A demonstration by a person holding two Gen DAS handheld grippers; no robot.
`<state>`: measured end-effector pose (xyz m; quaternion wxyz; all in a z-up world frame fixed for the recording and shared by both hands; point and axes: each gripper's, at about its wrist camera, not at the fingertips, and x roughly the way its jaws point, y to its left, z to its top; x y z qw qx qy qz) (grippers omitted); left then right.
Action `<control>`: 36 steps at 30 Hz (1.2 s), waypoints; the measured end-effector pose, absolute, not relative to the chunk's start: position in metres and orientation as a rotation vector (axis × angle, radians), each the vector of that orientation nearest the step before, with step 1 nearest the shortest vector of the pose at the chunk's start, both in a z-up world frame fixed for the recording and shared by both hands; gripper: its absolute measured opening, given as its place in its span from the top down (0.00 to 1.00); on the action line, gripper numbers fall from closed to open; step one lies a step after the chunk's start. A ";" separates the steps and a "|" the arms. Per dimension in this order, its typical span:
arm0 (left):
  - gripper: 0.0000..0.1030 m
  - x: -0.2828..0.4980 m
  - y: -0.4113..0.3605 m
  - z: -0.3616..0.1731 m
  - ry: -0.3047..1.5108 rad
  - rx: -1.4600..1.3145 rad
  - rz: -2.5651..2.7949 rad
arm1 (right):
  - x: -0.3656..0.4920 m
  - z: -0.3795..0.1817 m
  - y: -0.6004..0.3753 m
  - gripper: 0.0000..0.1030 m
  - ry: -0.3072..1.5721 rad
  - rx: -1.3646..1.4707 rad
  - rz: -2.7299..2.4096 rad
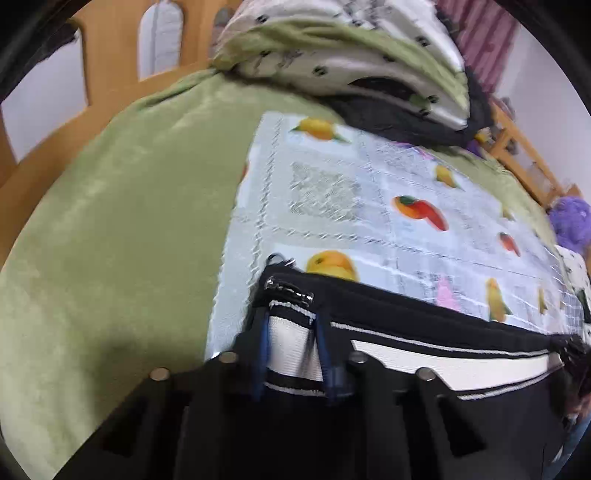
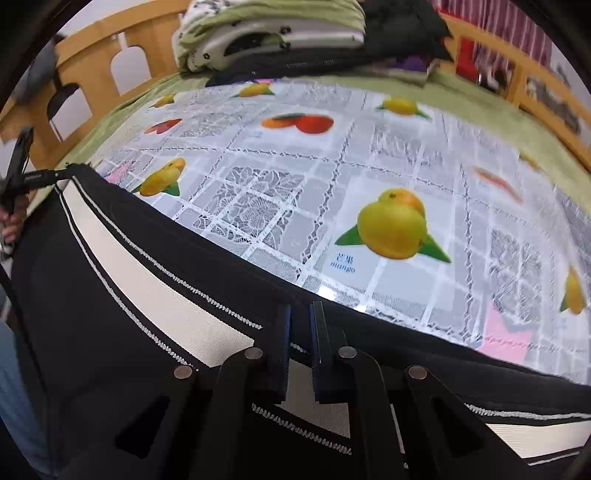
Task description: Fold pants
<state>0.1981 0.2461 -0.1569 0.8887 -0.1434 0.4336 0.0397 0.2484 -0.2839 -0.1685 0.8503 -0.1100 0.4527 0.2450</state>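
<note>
Pants [image 2: 110,295], black with a white side stripe, stretched taut along the near edge of the fruit-print cloth [image 2: 369,177] on the green bed [image 1: 110,221]. Left tongs [image 1: 291,343] clamped on the zippered corner at the left; right tongs [image 2: 300,350] pinching the striped edge farther right. Likely carrying the held edge toward the far side for a fold. Risks: uneven pull skewing the fold, fabric slipping from a shallow pinch, or the smooth cloth dragging and bunching beneath. Stacked bedding [image 2: 266,33] at the far end limiting room.
</note>
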 end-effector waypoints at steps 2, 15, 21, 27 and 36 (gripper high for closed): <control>0.82 0.186 0.251 -0.141 0.816 -0.313 0.067 | 0.244 -0.158 -0.290 0.96 0.912 -0.196 0.524; 0.45 0.197 0.237 -0.142 0.855 -0.284 0.137 | 0.251 -0.146 -0.319 0.81 0.929 -0.097 0.393; 0.37 0.200 0.202 -0.132 0.810 -0.266 -0.012 | 0.245 -0.145 -0.403 0.59 0.904 0.064 0.165; 0.37 0.224 0.192 -0.173 0.901 -0.241 0.072 | 0.271 -0.182 -0.412 0.74 0.942 0.053 0.058; 0.37 0.156 0.202 -0.126 0.858 -0.293 0.112 | 0.240 -0.140 -0.436 0.62 0.920 0.224 0.000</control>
